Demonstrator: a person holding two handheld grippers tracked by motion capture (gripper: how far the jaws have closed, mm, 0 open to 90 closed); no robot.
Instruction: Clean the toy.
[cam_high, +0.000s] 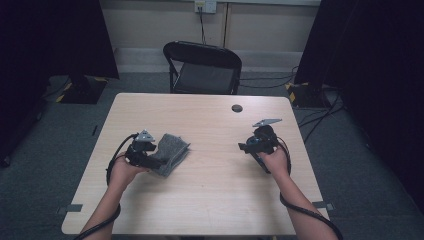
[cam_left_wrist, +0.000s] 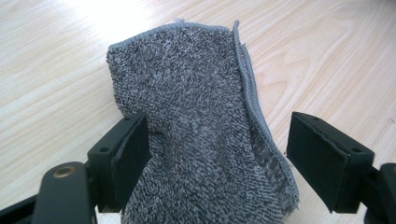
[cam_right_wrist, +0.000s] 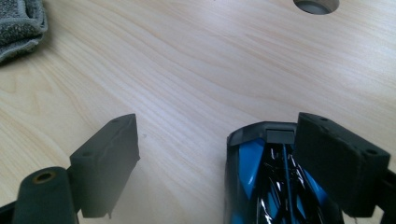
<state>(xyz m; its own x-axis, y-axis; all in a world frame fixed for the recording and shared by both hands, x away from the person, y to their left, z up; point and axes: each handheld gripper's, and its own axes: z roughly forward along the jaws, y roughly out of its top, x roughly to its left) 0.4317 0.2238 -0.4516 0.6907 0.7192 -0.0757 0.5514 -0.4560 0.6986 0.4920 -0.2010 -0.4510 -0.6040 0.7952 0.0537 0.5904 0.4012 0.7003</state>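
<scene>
A folded grey terry towel (cam_high: 172, 152) (cam_left_wrist: 201, 116) lies on the left half of the wooden table (cam_high: 210, 195). My left gripper (cam_high: 151, 156) (cam_left_wrist: 219, 123) is open, its jaws on either side of the towel's near end. The left jaw touches the cloth and the right jaw stands clear of it. My right gripper (cam_high: 246, 146) (cam_right_wrist: 217, 123) is open on the right side of the table. A shiny blue and black object (cam_right_wrist: 261, 186) sits between its jaws, against the right one, with a wide gap to the left jaw. One corner of the towel (cam_right_wrist: 18, 23) shows far off.
A round cable hole (cam_high: 237, 108) (cam_right_wrist: 316, 4) sits in the table's far right part. A black folding chair (cam_high: 202, 67) stands behind the table. Cables run over the floor at the right, and dark curtains hang on both sides.
</scene>
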